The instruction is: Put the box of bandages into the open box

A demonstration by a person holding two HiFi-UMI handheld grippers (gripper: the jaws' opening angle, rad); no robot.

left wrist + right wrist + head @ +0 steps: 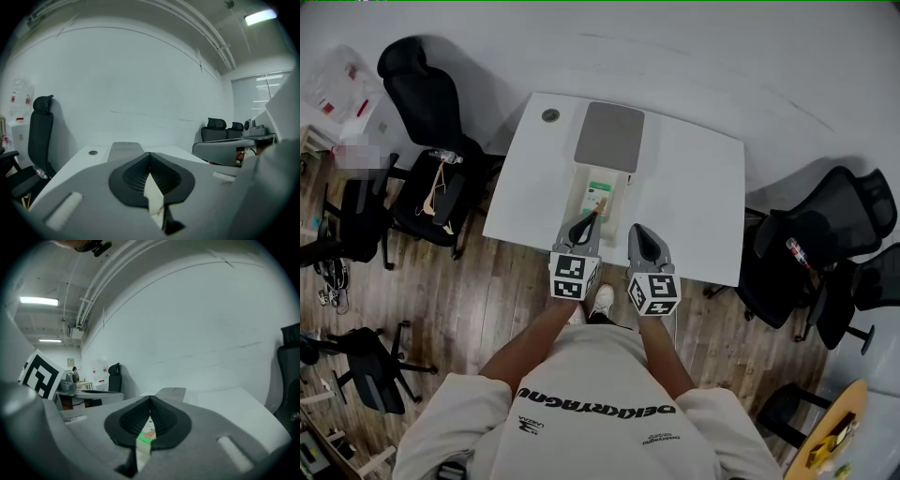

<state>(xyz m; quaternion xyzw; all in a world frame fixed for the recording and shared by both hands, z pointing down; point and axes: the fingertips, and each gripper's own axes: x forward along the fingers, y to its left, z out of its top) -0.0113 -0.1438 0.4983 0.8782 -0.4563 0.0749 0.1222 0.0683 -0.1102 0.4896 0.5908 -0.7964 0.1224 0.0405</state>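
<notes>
Looks basically done: spotted the box of bandages (600, 196) lying inside the open box (580, 187), mid-table (703, 187). Got left gripper (586, 222) and right gripper (640, 231) pressed shut, holding nothing. Next, probably just backing away.

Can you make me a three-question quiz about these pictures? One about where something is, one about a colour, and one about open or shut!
1. Where is the bandage box?
A. on a chair
B. on the floor
C. inside the open box

2. What colour is the lid of the open box?
A. grey
B. red
C. yellow

3. How do the left gripper jaws stand?
A. wide apart
B. together
C. round a cup

Answers: 1 C, the head view shows its green and white top lying in the box. 2 A, the raised lid is plain grey. 3 B, the left gripper view shows the tips meeting.
</notes>
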